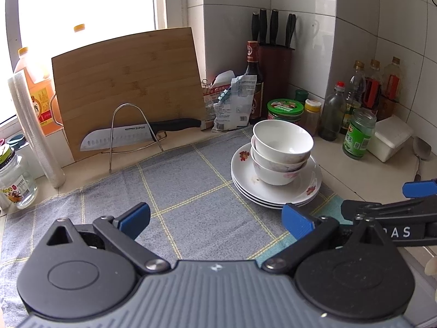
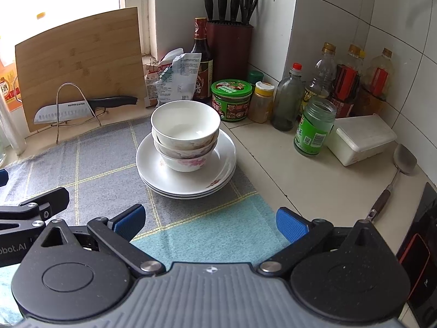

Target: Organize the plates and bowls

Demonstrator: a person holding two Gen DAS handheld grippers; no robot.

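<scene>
Three white bowls (image 1: 282,147) (image 2: 185,134) are nested in a stack on three stacked white plates (image 1: 308,191) (image 2: 218,175) with small flower prints. The stack stands on a grey-blue checked cloth (image 1: 196,205) (image 2: 95,169) on the counter. My left gripper (image 1: 215,218) is open and empty, low over the cloth, left of and in front of the stack. My right gripper (image 2: 210,222) is open and empty, just in front of the stack. The right gripper shows at the right edge of the left wrist view (image 1: 387,213).
A bamboo cutting board (image 1: 128,82) and a knife (image 1: 131,136) in a wire stand lean at the back left. A knife block (image 2: 229,46), sauce bottles (image 2: 347,82), jars (image 2: 314,128), a white box (image 2: 360,139) and a spatula (image 2: 396,175) crowd the back and right.
</scene>
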